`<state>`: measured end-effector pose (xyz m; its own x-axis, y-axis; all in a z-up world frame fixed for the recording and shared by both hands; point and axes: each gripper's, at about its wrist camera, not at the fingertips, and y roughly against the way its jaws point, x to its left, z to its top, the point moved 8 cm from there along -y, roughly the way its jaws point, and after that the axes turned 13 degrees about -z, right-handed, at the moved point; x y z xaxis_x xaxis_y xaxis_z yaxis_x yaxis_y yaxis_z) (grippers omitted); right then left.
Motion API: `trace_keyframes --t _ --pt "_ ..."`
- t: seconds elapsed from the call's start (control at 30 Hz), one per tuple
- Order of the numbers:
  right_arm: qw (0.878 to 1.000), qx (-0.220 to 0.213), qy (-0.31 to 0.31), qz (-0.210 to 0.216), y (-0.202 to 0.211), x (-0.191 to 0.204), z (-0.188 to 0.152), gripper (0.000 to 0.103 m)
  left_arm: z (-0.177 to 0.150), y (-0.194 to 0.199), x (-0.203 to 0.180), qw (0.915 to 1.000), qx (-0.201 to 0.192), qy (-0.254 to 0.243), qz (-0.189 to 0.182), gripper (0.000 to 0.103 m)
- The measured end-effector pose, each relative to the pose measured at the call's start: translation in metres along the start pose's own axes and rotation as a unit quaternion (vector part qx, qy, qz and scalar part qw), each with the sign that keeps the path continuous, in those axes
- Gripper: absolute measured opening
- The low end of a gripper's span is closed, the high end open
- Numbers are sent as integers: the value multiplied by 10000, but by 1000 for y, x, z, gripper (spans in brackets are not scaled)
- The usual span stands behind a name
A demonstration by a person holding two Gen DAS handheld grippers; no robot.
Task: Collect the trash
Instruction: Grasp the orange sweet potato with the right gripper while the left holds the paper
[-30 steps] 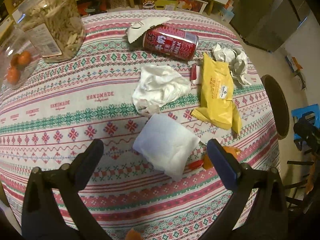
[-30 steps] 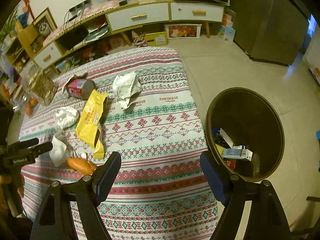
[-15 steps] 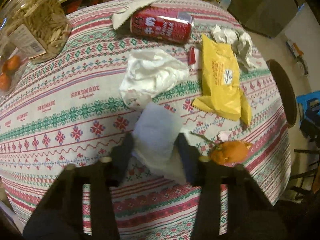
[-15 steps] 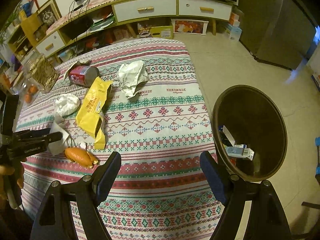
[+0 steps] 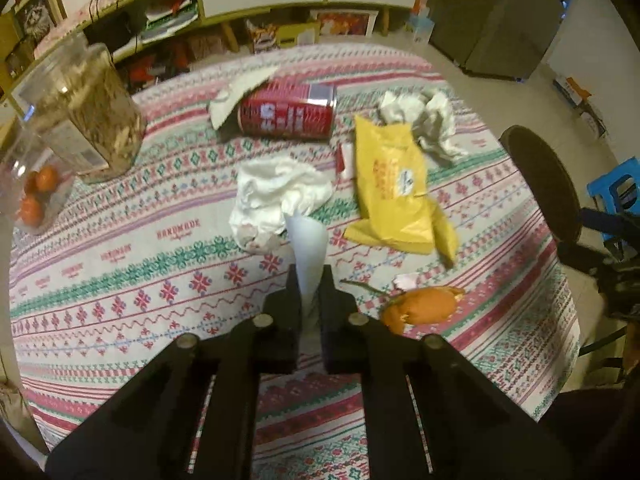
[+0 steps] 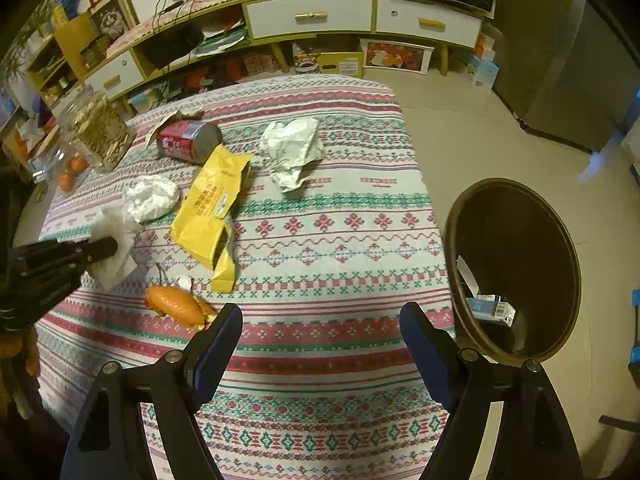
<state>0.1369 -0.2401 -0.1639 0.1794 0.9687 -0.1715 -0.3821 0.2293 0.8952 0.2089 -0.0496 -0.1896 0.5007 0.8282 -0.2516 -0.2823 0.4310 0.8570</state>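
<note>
Left hand-held gripper (image 5: 308, 300) pinches a white tissue (image 5: 306, 248) over the desk (image 5: 120, 240).

Its jaws have just been closing, and the tissue is now pressed between them, at the centre of the left wrist view. The right hand-held gripper (image 6: 320, 332) stands spread with nothing between, low in its frame, above the desk edge; the brown bin (image 6: 516, 240) is at the right.

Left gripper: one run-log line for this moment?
left gripper: just closed, shut on white tissue | right gripper: open, empty | bin: beside table
</note>
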Motion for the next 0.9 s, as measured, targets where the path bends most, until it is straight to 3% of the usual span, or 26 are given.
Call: trace_keyframes --t 0.2,0.63,0.9 --pt "9988 102 463 90 -11 36 -8 82 -1 16 3 9998 -174 -27 47 9" --pt "9905 159 1334 297 -29 115 -14 82 -10 29 29 9996 -151 208 114 9" --pt "9866 204 1564 412 -41 143 -13 70 -18 34 43 9994 -108 290 125 9"
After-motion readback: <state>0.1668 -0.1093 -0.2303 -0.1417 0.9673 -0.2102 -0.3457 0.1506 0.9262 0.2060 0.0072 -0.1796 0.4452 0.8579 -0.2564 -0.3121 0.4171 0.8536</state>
